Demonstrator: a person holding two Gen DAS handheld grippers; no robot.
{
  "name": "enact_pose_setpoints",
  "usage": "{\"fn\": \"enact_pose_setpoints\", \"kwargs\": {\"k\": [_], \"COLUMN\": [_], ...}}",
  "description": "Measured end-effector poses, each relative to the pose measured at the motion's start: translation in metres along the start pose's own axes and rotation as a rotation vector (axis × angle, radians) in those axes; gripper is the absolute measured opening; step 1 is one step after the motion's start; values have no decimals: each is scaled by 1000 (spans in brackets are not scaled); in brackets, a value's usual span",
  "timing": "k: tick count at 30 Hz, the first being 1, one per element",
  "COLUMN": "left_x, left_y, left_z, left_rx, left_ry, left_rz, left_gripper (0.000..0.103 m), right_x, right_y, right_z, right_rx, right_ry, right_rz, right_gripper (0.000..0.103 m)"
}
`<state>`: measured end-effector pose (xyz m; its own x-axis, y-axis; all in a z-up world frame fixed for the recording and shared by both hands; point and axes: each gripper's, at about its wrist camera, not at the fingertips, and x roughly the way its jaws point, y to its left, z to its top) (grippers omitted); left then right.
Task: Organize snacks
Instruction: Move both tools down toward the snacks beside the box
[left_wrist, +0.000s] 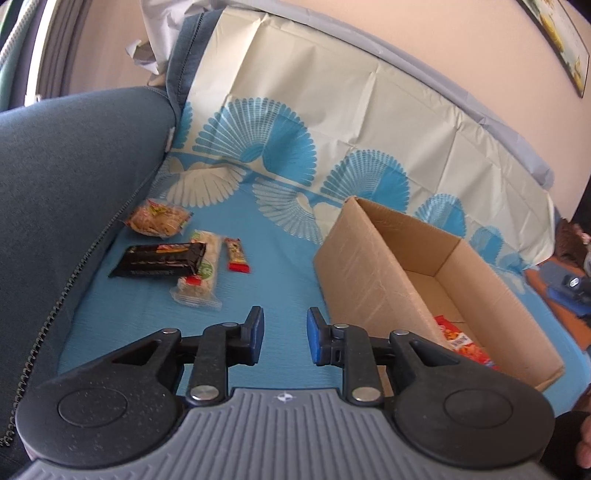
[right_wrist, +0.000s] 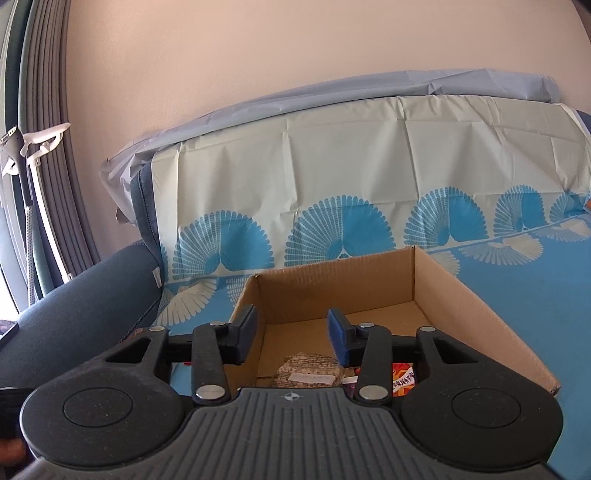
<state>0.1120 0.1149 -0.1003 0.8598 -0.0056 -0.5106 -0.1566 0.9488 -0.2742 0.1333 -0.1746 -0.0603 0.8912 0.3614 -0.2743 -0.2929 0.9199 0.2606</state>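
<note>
Left tool (left_wrist: 285, 334) (open, empty); snack bars (left_wrist: 192, 269) ahead-left.

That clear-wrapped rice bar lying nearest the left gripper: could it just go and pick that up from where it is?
Probably yes. The left gripper is open and empty, and only bare blue cloth lies between it and the rice bar. The black packet overlaps the bar's far end, so a grab at the near end looks safest.

From my feed, the whole seat is draped in a creased cloth (left_wrist: 332, 122) with blue fan shapes on cream. Dark blue sofa armrest (left_wrist: 66, 177) sits off to the left. Framed picture (left_wrist: 561, 40) hangs on the peach wall, and grey curtains (right_wrist: 48, 92) fill the left edge.
</note>
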Motion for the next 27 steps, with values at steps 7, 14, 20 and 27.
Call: {"fn": "enact_pose_setpoints", "kwargs": {"k": [7,14,20,27], "left_x": [9,59,101,111], "left_y": [-6,2,27,74], "left_z": [15,81,128,109], "left_rx": [-30,-266,-519,-765], "left_ry": [-8,100,25,98], "left_rz": [75,167,255,470], "left_gripper": [37,32,36,74], "right_x": [-3,-5,-5,8], "right_y": [3,12,35,62], "right_z": [11,20,20,16], "right_rx": [53,125,73,-49], "right_ry": [3,34,62,103], "right_rz": [28,93,175,192], "right_gripper": [65,57,34,30]}}
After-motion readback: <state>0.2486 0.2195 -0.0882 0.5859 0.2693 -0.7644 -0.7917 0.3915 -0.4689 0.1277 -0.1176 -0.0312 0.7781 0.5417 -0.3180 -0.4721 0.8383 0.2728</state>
